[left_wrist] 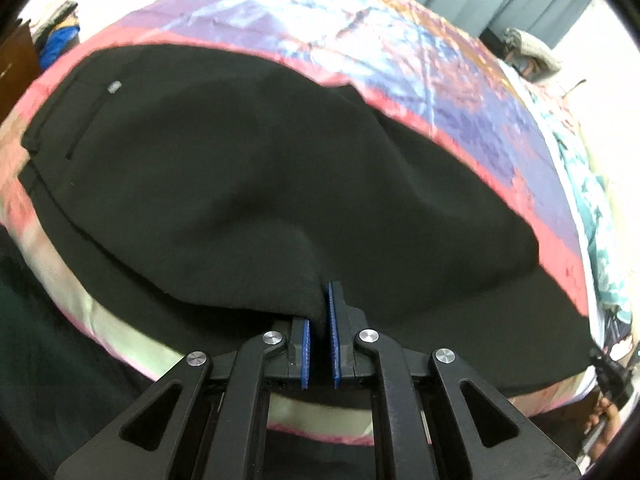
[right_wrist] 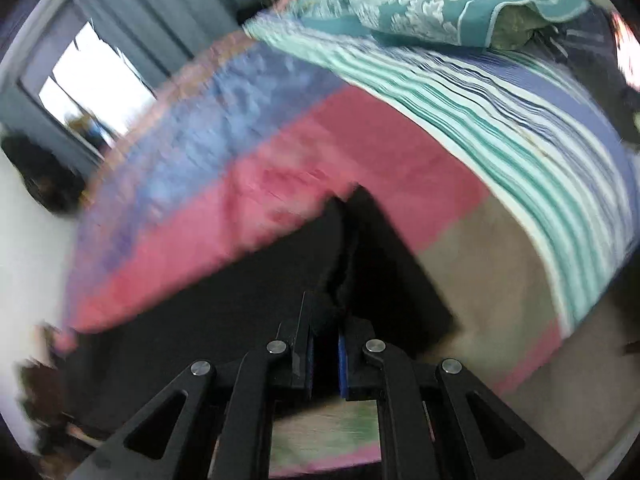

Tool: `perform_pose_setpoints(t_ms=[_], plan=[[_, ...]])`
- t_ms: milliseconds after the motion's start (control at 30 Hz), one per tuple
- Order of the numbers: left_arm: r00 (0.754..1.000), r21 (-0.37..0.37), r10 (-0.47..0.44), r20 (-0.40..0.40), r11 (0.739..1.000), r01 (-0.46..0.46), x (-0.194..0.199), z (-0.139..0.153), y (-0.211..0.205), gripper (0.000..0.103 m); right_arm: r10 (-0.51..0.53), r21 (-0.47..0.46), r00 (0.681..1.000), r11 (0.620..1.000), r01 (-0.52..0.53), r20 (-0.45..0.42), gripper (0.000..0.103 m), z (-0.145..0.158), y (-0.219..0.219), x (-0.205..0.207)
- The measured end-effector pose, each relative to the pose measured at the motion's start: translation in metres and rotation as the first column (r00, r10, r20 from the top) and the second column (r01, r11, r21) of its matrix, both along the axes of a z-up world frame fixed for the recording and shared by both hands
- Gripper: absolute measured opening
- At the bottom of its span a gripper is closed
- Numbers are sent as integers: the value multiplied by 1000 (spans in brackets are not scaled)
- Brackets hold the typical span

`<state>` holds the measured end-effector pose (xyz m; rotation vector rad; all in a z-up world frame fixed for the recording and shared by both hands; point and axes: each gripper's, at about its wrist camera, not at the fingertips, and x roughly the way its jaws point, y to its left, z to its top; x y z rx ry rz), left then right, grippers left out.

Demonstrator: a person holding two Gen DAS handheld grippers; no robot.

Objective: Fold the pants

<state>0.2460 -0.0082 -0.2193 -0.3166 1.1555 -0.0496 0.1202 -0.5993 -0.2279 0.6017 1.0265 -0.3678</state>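
Black pants lie spread across a bed with a pink, purple and blue patterned cover. The waistband and a pocket slit are at the left of the left wrist view. My left gripper is shut on a bunched edge of the pants near the bed's front edge, lifting the cloth into a fold. In the blurred right wrist view my right gripper is shut on another black edge of the pants, near the hem end, over the pink stripe.
A teal patterned pillow and a teal-striped sheet lie at the bed's far end. A window with grey curtains is at the left. The other gripper shows at the right edge of the left wrist view.
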Motion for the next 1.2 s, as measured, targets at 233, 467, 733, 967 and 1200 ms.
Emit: perform_pose_setpoints(t_ms=[233,467,733,967,1200], plan=[[999,27,-52,-9,998,52,-11,-3,-14,7,-6,-45,998,999,3,-68,9,-7,-10,0],[999,4,-36,-17,999,36,-24,-8,-10,7,-12,-49,991,999,5,-131,9,-15,-9,6],[999,18,-47,-12,999,48,-28,-7,-14,3,12,-136,984,990,-37,-178,9,-12,2,11],[997,63,-75,-19,995,76,-32,-9,-18,3,12,-140,984,989,-38,-178,9,-12,2,9],[994,95,-87,-65,991,93,-34,-3,-15,24,12,-150,988,988,-35,-153,45,-2,5,4]])
